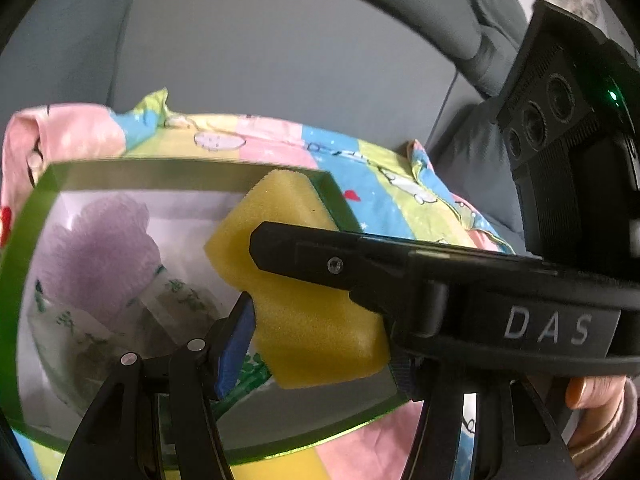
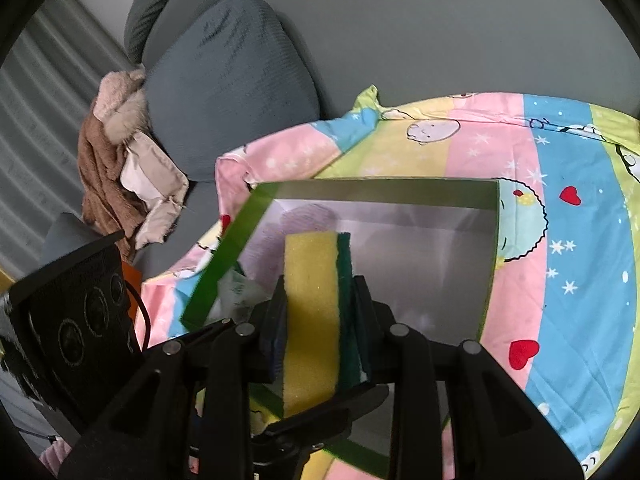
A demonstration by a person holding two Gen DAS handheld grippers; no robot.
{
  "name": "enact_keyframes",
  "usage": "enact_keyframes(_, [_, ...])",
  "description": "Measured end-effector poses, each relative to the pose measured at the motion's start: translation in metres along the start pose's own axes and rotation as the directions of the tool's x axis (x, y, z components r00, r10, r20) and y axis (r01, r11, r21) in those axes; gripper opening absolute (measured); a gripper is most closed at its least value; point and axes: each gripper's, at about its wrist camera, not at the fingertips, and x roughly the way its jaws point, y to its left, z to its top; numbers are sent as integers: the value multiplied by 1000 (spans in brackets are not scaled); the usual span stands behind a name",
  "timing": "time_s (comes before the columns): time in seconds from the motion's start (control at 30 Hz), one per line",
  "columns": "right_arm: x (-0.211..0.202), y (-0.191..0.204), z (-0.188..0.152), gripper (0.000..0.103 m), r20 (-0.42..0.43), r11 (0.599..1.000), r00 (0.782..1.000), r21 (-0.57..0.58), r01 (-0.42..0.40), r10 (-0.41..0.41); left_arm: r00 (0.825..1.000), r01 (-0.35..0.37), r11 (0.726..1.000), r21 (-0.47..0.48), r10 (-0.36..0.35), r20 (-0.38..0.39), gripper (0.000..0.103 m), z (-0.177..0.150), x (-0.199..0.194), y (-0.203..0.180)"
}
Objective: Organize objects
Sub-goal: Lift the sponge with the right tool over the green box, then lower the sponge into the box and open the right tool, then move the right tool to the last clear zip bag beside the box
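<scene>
Yellow foam fills both views: the sponge, with its dark green scouring layer on one side, sits pinched between the fingers of my right hand-held gripper, held just above the open box with the green rim. In the left wrist view the same sponge appears with the right tool's black finger lying across it, while one blue pad of my left hand-held gripper is just beside the sponge's edge; its other finger is hidden, so I cannot tell whether it is open or closed, or whether it touches the sponge. The box rests on a striped cartoon-print cloth. Inside it already lie a purple mesh bath puff and some clear packets with green print, so I judge the sorting partly done. What remains for this item is to lower it into the free right part of the box and let go; I see no other loose items waiting on the cloth.
</scene>
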Motion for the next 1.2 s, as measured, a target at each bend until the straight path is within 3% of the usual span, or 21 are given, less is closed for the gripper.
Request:
enact_keyframes(0.27, [19, -14, -8, 30, -47, 999, 999, 26, 24, -23, 998, 1, 999, -52, -4, -62, 63, -10, 16, 6])
enact_keyframes(0.4, [20, -14, -10, 32, -58, 999, 997, 13, 48, -47, 997, 4, 996, -88, -11, -79, 68, -12, 19, 10])
enact_keyframes(0.5, [19, -12, -11, 52, -70, 996, 994, -16, 87, -88, 995, -5, 995, -96, -4, -95, 73, -13, 20, 11])
enact_keyframes(0.73, [4, -16, -15, 63, -63, 994, 992, -25, 108, -110, 988, -76, 995, -63, 67, -141, 85, -16, 17, 4])
enact_keyframes(0.8, [-3, -15, -16, 68, -55, 993, 992, -38, 116, -118, 987, -88, 995, -43, 81, -136, 102, -17, 14, 0])
enact_keyframes(1.03, [-24, -12, -22, 76, -23, 988, 988, -48, 150, -151, 984, -155, 988, 19, 156, -90, 102, -15, -4, -14])
enact_keyframes(1.1, [-30, -11, -24, 85, -8, 983, 984, -53, 175, -176, 978, -196, 979, 47, 199, -64, 102, -14, -12, -18])
enact_keyframes(1.2, [-38, -11, -25, 87, 18, 979, 980, -47, 197, -196, 964, -262, 963, 58, 265, -35, 102, -14, -21, -17])
